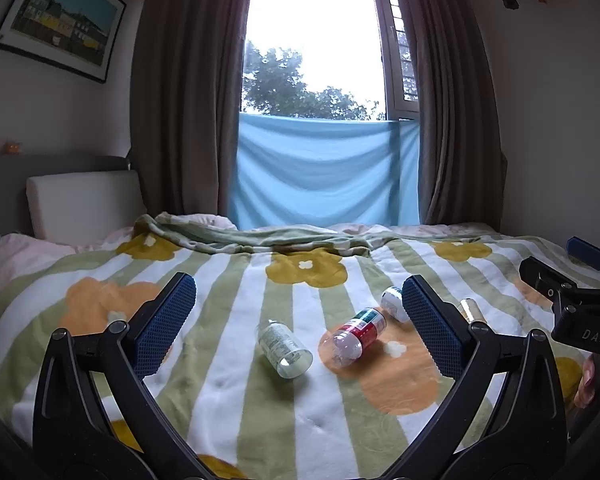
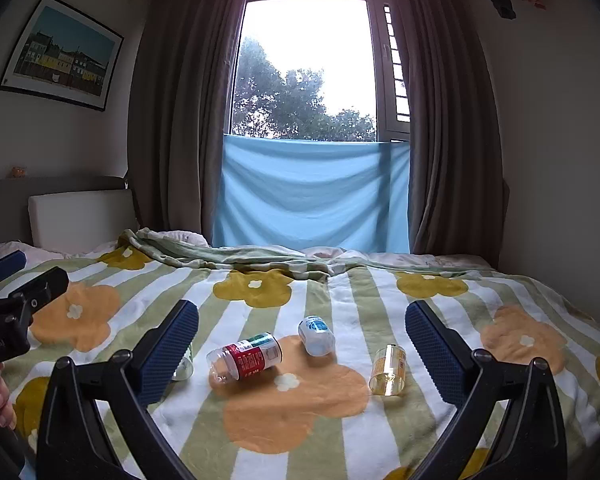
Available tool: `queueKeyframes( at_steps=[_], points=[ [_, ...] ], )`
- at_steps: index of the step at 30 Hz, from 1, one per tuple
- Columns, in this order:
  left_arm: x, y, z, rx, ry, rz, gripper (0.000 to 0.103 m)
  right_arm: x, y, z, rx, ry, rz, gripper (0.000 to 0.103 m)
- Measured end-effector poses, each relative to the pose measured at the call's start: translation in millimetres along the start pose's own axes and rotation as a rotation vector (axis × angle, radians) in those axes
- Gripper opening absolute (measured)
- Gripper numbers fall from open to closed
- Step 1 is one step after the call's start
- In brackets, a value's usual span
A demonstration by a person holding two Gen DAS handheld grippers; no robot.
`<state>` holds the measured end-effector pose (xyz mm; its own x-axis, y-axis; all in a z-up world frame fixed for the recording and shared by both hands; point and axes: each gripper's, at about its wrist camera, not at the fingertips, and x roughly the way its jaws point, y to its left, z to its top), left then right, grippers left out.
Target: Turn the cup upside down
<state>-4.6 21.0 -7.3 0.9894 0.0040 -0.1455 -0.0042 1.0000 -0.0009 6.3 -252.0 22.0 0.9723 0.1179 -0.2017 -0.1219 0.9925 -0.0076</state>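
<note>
The yellow-tinted cup [image 2: 388,370] stands on the bed [image 2: 520,300], just inside the right hand-held gripper's [image 2: 302,344] right finger. Both hand-held grippers gape wide, the left hand-held gripper [image 1: 300,322] empty too.

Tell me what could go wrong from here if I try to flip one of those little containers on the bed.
1. The blanket is soft, so a container stood on end may topple.
2. The red-labelled bottle and white bottle lie on their sides close together; grabbing one could roll the other.
3. The yellow cup lies near one pad of the open right tongs, so closing could knock it. The left tongs are open too.
</note>
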Motion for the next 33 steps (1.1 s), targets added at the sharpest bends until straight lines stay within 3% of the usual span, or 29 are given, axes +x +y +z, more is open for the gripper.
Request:
queueKeyframes(
  at_steps=[33],
  points=[
    [7.3,4.5,-1.2,-0.013,0.018,0.007,0.103,6.6,-2.5,-6.2,-0.009,0.022,0.012,0.103]
  ],
)
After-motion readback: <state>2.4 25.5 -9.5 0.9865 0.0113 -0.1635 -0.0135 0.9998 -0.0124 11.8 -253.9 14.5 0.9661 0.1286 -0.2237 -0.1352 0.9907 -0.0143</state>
